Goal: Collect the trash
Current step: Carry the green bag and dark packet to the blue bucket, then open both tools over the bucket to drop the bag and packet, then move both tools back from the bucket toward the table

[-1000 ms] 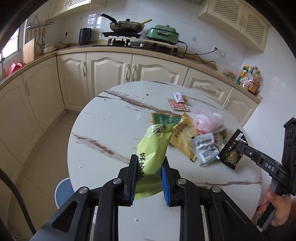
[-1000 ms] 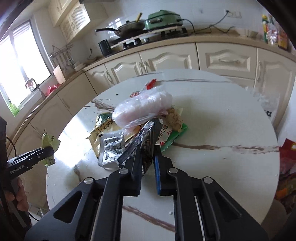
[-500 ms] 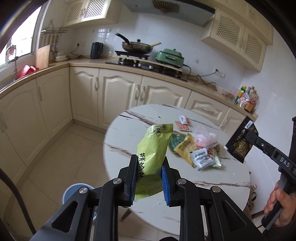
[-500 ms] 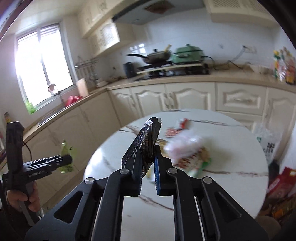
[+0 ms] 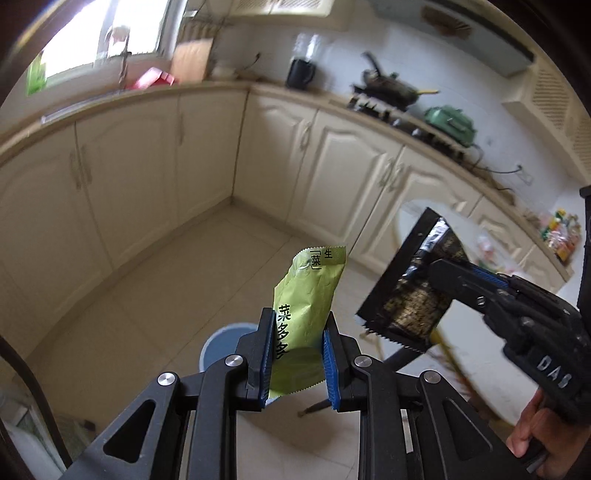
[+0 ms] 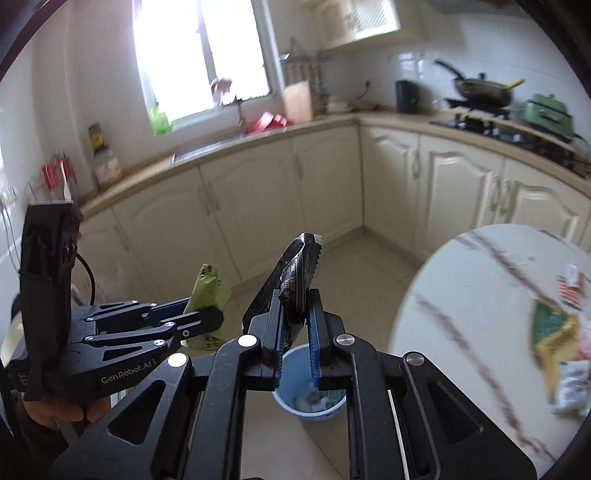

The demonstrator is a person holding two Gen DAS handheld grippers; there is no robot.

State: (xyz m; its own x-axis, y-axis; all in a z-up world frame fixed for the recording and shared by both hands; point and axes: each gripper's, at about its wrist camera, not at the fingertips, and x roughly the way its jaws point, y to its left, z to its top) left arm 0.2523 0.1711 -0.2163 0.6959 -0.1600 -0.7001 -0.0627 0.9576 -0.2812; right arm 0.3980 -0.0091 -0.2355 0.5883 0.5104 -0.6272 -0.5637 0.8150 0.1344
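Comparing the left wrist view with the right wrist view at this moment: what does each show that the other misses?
Only the left wrist view shows the printed face of the black wrapper, plus the range hood.

Only the right wrist view shows inside the blue bin, which already holds trash, and the remaining wrappers on the marble table.

Both show the left tongs shut on the green wrapper, the right tongs shut on the black wrapper, the bin on the floor, and the wok.
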